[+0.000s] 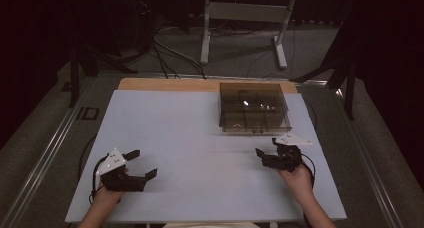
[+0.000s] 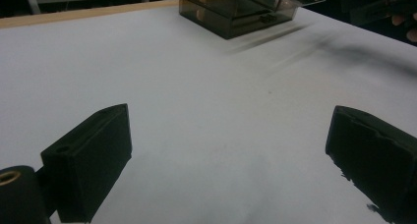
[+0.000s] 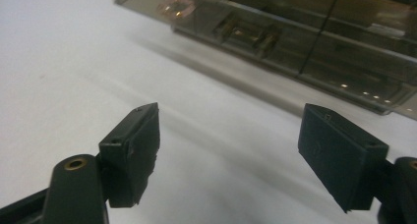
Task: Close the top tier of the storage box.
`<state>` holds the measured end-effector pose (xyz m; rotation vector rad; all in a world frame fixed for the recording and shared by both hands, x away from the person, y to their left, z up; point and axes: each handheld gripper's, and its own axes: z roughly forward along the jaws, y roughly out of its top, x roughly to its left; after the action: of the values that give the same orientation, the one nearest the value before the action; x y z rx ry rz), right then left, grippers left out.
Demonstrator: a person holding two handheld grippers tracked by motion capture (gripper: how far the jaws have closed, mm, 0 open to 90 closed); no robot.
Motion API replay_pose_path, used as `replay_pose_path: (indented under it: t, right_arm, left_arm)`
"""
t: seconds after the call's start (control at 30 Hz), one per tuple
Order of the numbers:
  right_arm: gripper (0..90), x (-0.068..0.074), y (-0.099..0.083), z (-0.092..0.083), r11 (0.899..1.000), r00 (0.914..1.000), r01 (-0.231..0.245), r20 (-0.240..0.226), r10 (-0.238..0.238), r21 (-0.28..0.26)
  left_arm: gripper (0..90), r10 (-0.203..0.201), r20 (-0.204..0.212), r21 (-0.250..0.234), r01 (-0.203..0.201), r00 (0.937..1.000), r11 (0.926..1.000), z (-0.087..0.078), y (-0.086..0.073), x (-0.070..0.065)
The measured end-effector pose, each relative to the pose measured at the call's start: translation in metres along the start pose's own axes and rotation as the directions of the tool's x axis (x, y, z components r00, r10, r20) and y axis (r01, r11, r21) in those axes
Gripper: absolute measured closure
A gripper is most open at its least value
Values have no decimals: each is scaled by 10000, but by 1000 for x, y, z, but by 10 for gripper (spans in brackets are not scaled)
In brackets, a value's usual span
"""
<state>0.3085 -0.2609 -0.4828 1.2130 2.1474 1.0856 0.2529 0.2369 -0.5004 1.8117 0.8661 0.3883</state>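
Note:
A smoky see-through plastic box (image 1: 254, 107) with inner compartments and a closed lid sits at the far right of the white table (image 1: 190, 138). My right gripper (image 1: 270, 149) rests just in front of the box, held by a hand, jaws apart with nothing between them. In the right gripper view the box (image 3: 305, 32) and its front latch lie close ahead of the open gripper (image 3: 228, 150). My left gripper (image 1: 141, 164) sits near the front left of the table, open and empty. In the left gripper view the jaws stand wide over bare table, the box (image 2: 236, 10) far ahead.
A wooden strip (image 1: 165, 84) edges the table's far side. Beyond it stand a white metal frame (image 1: 245, 18) and cables on the grey floor. A dark stand (image 1: 85, 58) is at the far left. The table's front edge lies near my forearms.

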Motion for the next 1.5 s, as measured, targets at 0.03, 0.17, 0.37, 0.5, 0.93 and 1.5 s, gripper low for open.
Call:
replay_pose_path:
  t: [0.03, 0.17, 0.37, 0.5, 0.93, 1.5]
  right_arm:
    - [277, 0, 1, 0, 10000, 10000, -53, 17, 53, -39]
    - [395, -1, 2, -3, 9999, 10000, -56, -29, 56, -108]
    - [620, -3, 6, -9, 9997, 10000, 66, -50, -67, -240]
    - [702, -3, 8, -9, 9995, 9999, 133, 54, -131, -270]
    - [900, -4, 19, -5, 9975, 9966, 699, 438, -696, -51]
    - [900, -12, 27, 8, 9973, 9956, 730, 597, -728, -1]
  left_arm:
    - [53, -13, 2, -5, 13, 10000, 10000, 0, 0, 0]
    - [53, -12, -17, 10, 12, 10000, 10000, 0, 0, 0]
    - [53, 18, 16, 46, -18, 10000, 10000, 1, 0, 0]
    - [53, -24, 19, 20, 24, 10000, 10000, 1, 0, 0]
    - [53, -77, 68, -6, 77, 9999, 10000, 1, 0, 1]
    - [53, -92, 73, -3, 92, 9999, 10000, 1, 0, 2]
